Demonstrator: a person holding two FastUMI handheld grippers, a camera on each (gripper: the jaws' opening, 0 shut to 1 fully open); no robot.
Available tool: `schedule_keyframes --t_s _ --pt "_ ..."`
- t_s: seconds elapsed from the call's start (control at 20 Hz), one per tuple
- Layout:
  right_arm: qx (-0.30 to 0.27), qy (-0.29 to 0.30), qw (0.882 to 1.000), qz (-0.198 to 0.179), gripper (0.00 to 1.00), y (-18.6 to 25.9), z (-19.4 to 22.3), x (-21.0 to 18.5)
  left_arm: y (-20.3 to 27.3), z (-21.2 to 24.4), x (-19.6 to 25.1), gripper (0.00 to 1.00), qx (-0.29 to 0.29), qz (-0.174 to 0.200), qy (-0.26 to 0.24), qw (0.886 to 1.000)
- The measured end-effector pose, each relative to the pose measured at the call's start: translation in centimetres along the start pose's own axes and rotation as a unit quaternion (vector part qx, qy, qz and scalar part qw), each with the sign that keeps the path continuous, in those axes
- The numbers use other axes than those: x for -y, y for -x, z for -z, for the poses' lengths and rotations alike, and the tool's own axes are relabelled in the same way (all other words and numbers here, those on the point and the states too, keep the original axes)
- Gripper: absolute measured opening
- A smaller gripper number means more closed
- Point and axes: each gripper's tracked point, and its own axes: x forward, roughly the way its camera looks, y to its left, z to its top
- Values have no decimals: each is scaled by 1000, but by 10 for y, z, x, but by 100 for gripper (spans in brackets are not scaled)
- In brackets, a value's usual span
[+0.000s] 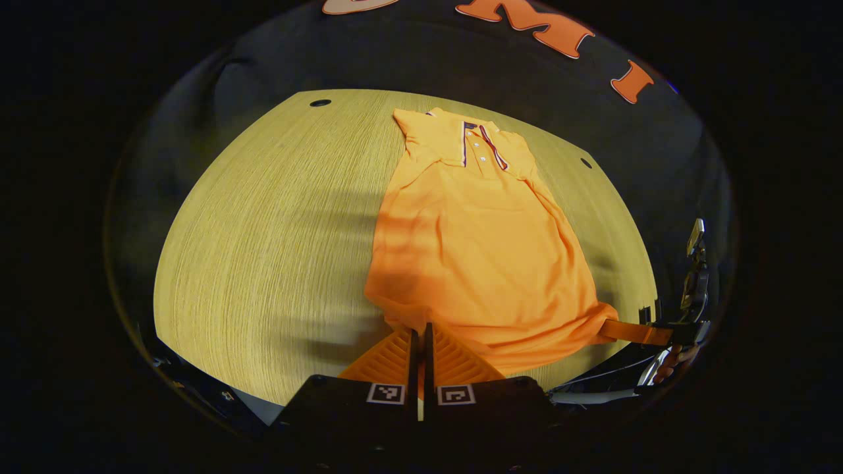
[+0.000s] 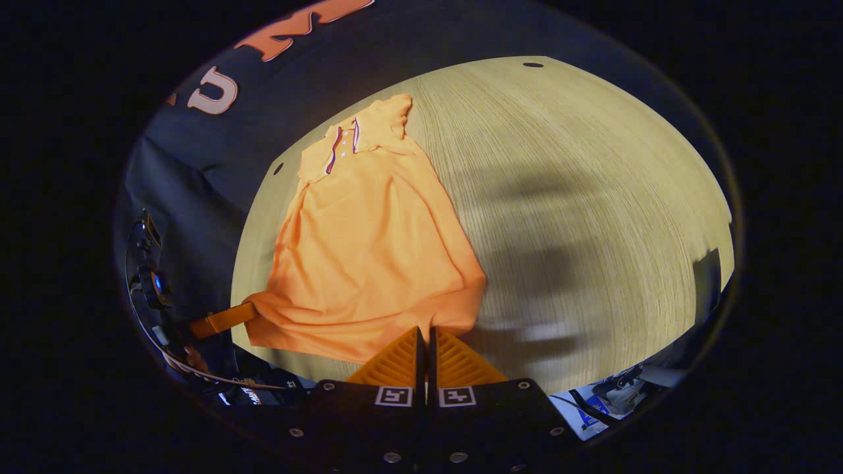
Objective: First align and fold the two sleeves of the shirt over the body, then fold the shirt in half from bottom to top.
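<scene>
Two bottom corners of the shirt [image 1: 474, 243], lying sleeves-folded on the table [image 1: 263, 250], are being pinched by the closed left gripper [image 1: 420, 332] and right gripper [image 2: 425, 336]; the bottom-to-top fold is being started, calling for an even lift toward the collar [image 1: 477, 141].

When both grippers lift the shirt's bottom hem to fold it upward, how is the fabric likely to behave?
Probably floppy: the shirt lies flat with soft wrinkles, and its hem bunches where the left gripper and right gripper pinch it. It likely sags between them. It looks thin, so probably light.
</scene>
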Motion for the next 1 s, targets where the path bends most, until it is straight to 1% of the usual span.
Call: schedule_keyframes --t_s 0.1,0.15,0.3,0.45,0.65,1.0 --pt "9 -18 1000 -20 1 2 -19 -9 0 -10 3 4 6 5 -4 1000" --pt "16 -21 999 -23 0 -1 -28 -14 1 -15 6 4 9 10 -6 1000" --pt "39 -18 998 -35 1 6 -57 -25 6 -34 15 4 21 26 -14 999" --pt "53 -8 998 -41 1 9 -85 -35 11 -66 20 4 43 37 -27 998" --pt "70 -6 997 -38 1 12 -118 -43 11 -111 21 4 68 47 -37 996" --pt "82 25 996 -14 1 -1 -172 -65 -7 -192 15 4 92 63 -44 993"
